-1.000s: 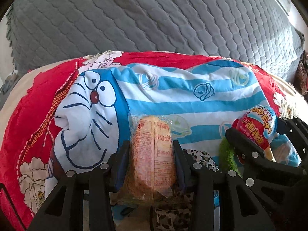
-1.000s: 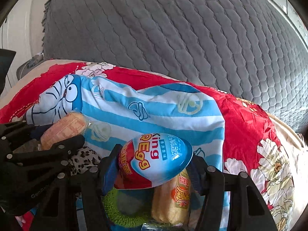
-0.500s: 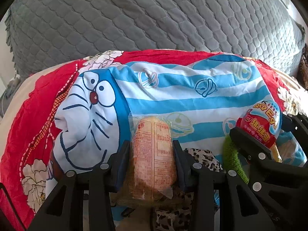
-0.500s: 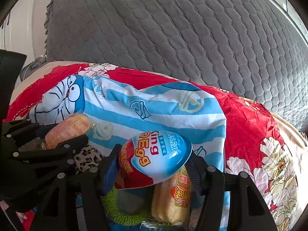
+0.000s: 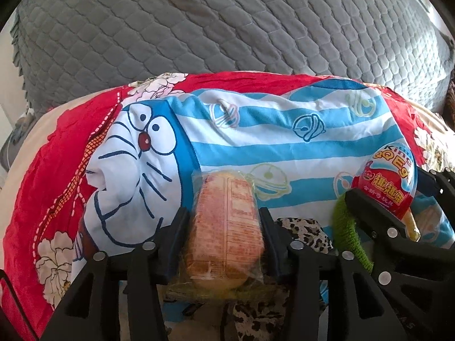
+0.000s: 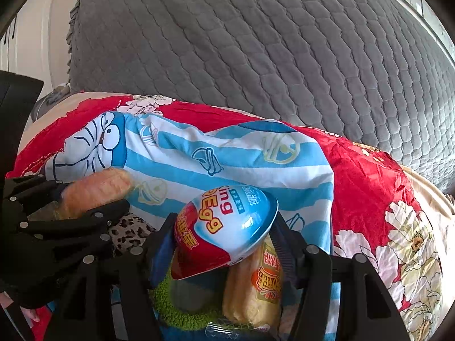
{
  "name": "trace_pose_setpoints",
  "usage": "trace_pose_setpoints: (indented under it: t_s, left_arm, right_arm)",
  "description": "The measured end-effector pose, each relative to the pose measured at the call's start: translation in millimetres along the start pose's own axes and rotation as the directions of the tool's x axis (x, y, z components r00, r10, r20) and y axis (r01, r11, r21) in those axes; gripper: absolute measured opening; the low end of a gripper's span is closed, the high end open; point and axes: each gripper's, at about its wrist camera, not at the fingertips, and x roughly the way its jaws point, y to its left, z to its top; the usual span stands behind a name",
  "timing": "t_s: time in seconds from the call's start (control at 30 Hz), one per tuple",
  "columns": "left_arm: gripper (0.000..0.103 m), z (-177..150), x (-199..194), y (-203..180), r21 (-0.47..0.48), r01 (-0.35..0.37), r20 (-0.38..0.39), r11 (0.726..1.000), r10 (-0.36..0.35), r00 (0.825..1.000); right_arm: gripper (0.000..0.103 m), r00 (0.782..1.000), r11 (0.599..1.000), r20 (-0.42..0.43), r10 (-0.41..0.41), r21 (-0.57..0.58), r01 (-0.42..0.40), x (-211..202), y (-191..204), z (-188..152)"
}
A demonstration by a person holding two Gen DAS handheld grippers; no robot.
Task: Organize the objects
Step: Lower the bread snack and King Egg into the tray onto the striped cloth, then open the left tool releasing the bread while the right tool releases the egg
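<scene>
My left gripper (image 5: pixel 224 221) is shut on a wrapped orange bread roll (image 5: pixel 226 227), held above the blue-striped Doraemon cloth (image 5: pixel 256 130). The roll also shows in the right wrist view (image 6: pixel 96 193). My right gripper (image 6: pixel 224 233) is shut on a blue, white and red King Egg toy egg (image 6: pixel 224 230), tilted, close to the right of the left gripper. The egg shows at the right of the left wrist view (image 5: pixel 389 182). A second wrapped yellow bread roll (image 6: pixel 256 289) and a green fuzzy ring (image 6: pixel 176 301) lie under the egg.
A red floral blanket (image 6: pixel 366 176) covers the surface under the cloth. A grey quilted cushion (image 6: pixel 256 42) rises behind it. A leopard-print fabric piece (image 5: pixel 307 230) lies between the grippers. A dark object (image 6: pixel 14 93) stands at the far left.
Both grippers have lifted slightly and tipped back with their objects still held. The egg has tilted further to the left in the right gripper.
</scene>
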Motion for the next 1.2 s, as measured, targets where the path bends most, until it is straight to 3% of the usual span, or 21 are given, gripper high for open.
trace_pose_setpoints:
  t_s: [0.6,0.93,1.2]
  left_arm:
    - [0.073,1,-21,10,-0.031,-0.012,0.021,0.999,0.013,1.000]
    - [0.075,5,-42,8,-0.013,-0.009,0.046,1.000,0.010,0.999]
    - [0.076,9,-59,10,-0.005,-0.003,0.075,1.000,0.004,0.997]
  right_arm:
    - [0.073,0.999,1.000,0.031,-0.018,0.022,0.017,-8,-3,1]
    - [0.085,0.992,0.994,0.126,-0.009,0.106,-0.005,-32,-16,7]
    - [0.087,0.984,0.994,0.177,-0.021,0.111,0.001,-48,-21,10]
